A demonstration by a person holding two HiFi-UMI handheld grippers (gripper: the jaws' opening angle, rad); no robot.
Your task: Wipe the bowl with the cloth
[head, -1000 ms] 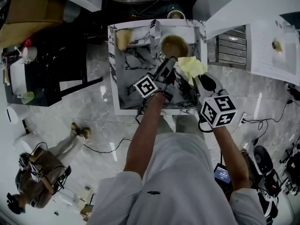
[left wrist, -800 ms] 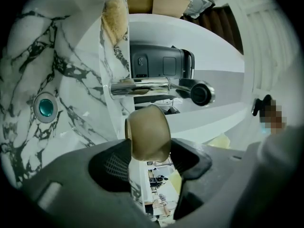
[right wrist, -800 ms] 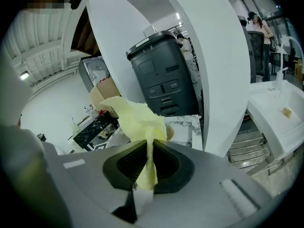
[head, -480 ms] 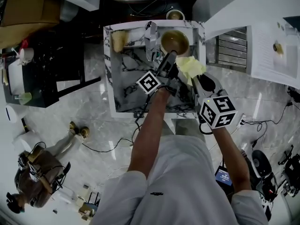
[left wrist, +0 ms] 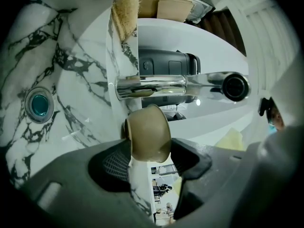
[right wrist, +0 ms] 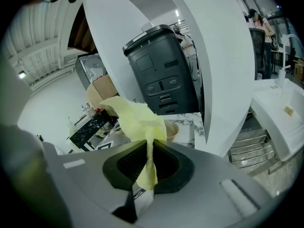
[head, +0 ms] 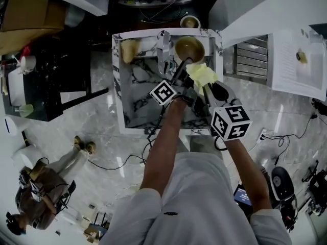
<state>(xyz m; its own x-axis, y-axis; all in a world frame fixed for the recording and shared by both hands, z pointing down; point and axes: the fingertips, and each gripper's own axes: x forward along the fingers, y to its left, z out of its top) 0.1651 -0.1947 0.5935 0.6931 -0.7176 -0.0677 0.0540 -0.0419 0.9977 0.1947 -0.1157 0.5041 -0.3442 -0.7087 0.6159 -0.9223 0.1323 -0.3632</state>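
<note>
Currently left fingers (left wrist: 110,164) clamp the tan bowl (left wrist: 149,134) at the sink (head: 137,93); right fingers (right wrist: 127,167) pinch yellow cloth (right wrist: 137,120).

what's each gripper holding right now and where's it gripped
The left gripper holds the tan bowl, clamped at its near edge. The right gripper holds the yellow cloth, pinched at a bunched fold with the rest standing free above the jaws.

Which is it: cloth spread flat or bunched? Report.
Bunched. The yellow cloth is pinched in the right gripper, crumpled into a wad beyond its jaws, not laid flat.
</note>
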